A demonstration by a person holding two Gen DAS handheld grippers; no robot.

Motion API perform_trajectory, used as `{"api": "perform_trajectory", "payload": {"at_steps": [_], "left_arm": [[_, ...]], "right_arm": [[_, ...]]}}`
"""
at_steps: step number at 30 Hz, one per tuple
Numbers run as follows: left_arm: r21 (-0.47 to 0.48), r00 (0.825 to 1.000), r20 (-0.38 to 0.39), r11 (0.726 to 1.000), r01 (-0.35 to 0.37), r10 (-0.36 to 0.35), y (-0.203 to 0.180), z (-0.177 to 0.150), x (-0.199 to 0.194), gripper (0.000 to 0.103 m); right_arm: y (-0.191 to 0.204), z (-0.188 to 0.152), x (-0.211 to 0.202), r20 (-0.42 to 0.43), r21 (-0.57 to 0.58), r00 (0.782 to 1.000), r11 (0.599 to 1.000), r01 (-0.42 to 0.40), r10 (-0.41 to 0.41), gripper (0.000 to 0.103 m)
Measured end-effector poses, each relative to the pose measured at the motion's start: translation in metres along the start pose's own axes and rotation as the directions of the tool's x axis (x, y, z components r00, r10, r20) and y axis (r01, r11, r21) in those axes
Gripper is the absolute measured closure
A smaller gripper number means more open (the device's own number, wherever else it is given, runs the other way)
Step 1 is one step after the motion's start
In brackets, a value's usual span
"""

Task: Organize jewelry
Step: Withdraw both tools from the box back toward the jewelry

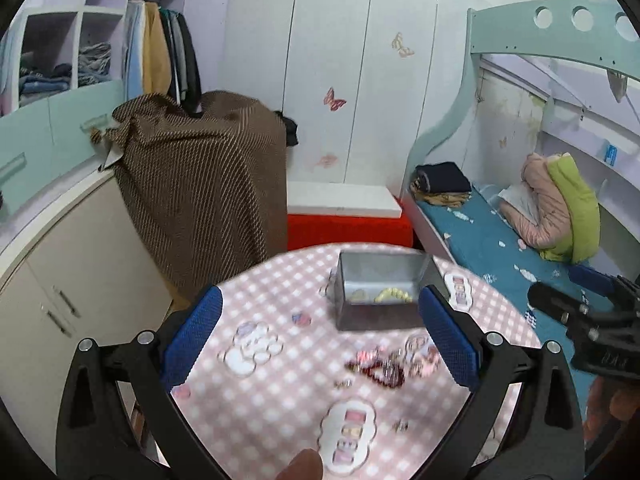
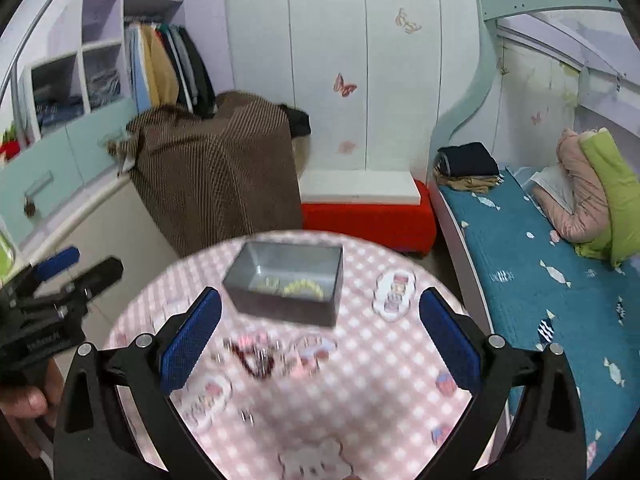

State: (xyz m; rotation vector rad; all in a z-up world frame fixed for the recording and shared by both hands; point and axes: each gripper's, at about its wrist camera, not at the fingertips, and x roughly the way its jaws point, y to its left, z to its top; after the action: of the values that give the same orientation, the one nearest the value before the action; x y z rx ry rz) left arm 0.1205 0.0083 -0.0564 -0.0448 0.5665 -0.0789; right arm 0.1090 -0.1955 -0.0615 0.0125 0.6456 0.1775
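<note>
A grey open box (image 1: 380,292) stands on the far part of a round pink checked table (image 1: 280,392); it holds a yellow beaded bracelet (image 1: 394,295). The box (image 2: 286,282) and bracelet (image 2: 303,289) also show in the right wrist view. A dark red bead bracelet with small trinkets (image 1: 380,368) lies loose on the table in front of the box, also seen in the right wrist view (image 2: 256,358). My left gripper (image 1: 320,332) is open and empty above the table. My right gripper (image 2: 320,336) is open and empty, held above the table (image 2: 360,392).
Several cartoon stickers or clips lie scattered on the table, such as one (image 1: 348,436) near the front. A brown draped object (image 1: 200,184) stands left behind, a red bench (image 1: 348,230) behind, a bed with a teal sheet (image 2: 540,280) to the right.
</note>
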Motion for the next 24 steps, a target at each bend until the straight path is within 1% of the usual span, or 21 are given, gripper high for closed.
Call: {"api": "perform_trajectory", "payload": {"at_steps": [3,5,9,13,15,18,20,21,22,24], "left_arm": [[-0.002,0.999,-0.022,1.0,-0.026,0.026,0.003,-0.02,-0.004,0.005],[-0.007,0.998,-0.046,0.999,-0.043,0.042,0.006,-0.034,-0.004,0.005],[-0.018,0.994,-0.102,0.999,-0.049,0.047,0.012,-0.057,0.003,0.005],[-0.018,0.987,-0.147,0.998,-0.061,0.058,0.016,-0.076,0.011,0.005],[-0.019,0.985,-0.162,0.998,-0.064,0.061,0.018,-0.083,0.014,0.005],[-0.019,0.981,-0.183,0.997,-0.069,0.065,0.023,-0.09,0.021,0.005],[-0.022,0.979,-0.195,0.997,-0.07,0.065,0.026,-0.093,0.026,0.005],[-0.022,0.977,-0.201,0.997,-0.071,0.065,0.028,-0.095,0.029,0.005],[-0.023,0.977,-0.205,0.997,-0.071,0.065,0.028,-0.096,0.03,0.005],[-0.023,0.975,-0.213,0.997,-0.069,0.063,0.029,-0.096,0.034,0.005]], "right_arm": [[0.007,-0.025,0.006,-0.05,-0.036,0.999,0.999,-0.004,0.002,0.008],[0.011,-0.042,0.011,-0.089,-0.048,0.996,0.999,-0.023,0.018,0.008],[0.024,-0.075,0.034,-0.174,-0.075,0.983,0.995,-0.066,0.053,0.008],[0.037,-0.098,0.053,-0.232,-0.11,0.97,0.989,-0.1,0.073,0.008],[0.042,-0.104,0.059,-0.247,-0.119,0.966,0.987,-0.109,0.077,0.008],[0.047,-0.112,0.071,-0.274,-0.136,0.958,0.982,-0.128,0.087,0.013],[0.05,-0.116,0.08,-0.295,-0.143,0.952,0.981,-0.133,0.086,0.026],[0.051,-0.117,0.083,-0.305,-0.147,0.948,0.979,-0.139,0.089,0.03],[0.052,-0.119,0.086,-0.311,-0.148,0.946,0.979,-0.144,0.092,0.036],[0.055,-0.12,0.091,-0.32,-0.15,0.943,0.977,-0.148,0.094,0.039]]}}
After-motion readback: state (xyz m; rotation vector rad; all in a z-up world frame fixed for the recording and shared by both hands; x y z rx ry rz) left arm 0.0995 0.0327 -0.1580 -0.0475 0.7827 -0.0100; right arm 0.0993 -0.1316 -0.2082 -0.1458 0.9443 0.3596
